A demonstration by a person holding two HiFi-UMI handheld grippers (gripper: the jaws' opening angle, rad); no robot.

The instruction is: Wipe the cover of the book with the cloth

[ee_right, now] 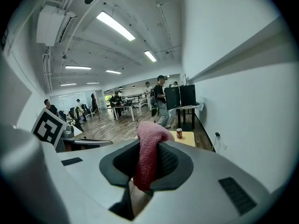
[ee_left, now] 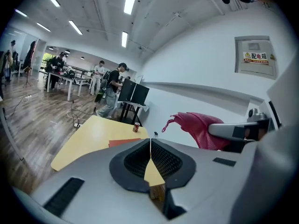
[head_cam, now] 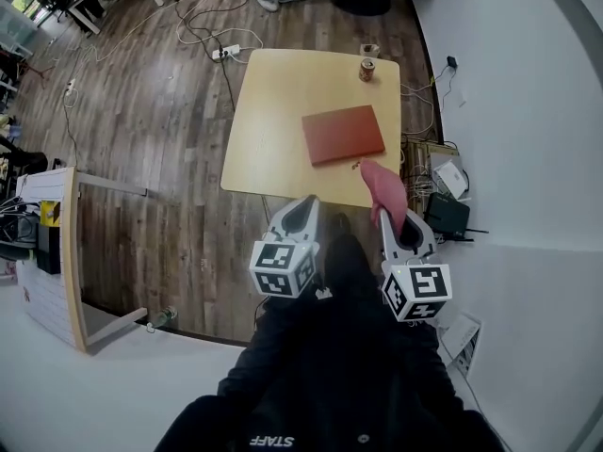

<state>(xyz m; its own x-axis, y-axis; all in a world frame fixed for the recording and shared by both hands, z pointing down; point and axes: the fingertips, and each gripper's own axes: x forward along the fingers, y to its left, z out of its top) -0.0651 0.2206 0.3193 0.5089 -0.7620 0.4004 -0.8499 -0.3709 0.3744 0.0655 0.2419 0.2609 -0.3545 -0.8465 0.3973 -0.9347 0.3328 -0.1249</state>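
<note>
Closed, flat, red-brown rectangular book (head_cam: 343,134) lies in the right half of the pale wooden desk (head_cam: 268,111), close to its right edge. The pink terry cloth (head_cam: 384,192) is pinched between the jaws of the right gripper (head_cam: 390,224), raised by the desk's near right corner, apart from the book. The left gripper (head_cam: 309,202) hangs at the near edge, jaws pressed together on nothing. A small red drinks can (head_cam: 367,70) stands at the far right corner.

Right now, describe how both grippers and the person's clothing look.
The left gripper and right gripper have pale grey, tapering shells, each carrying a white cube printed with black square markers. Their pads are black and ribbed. No cables show. The person wears black clothing.
</note>
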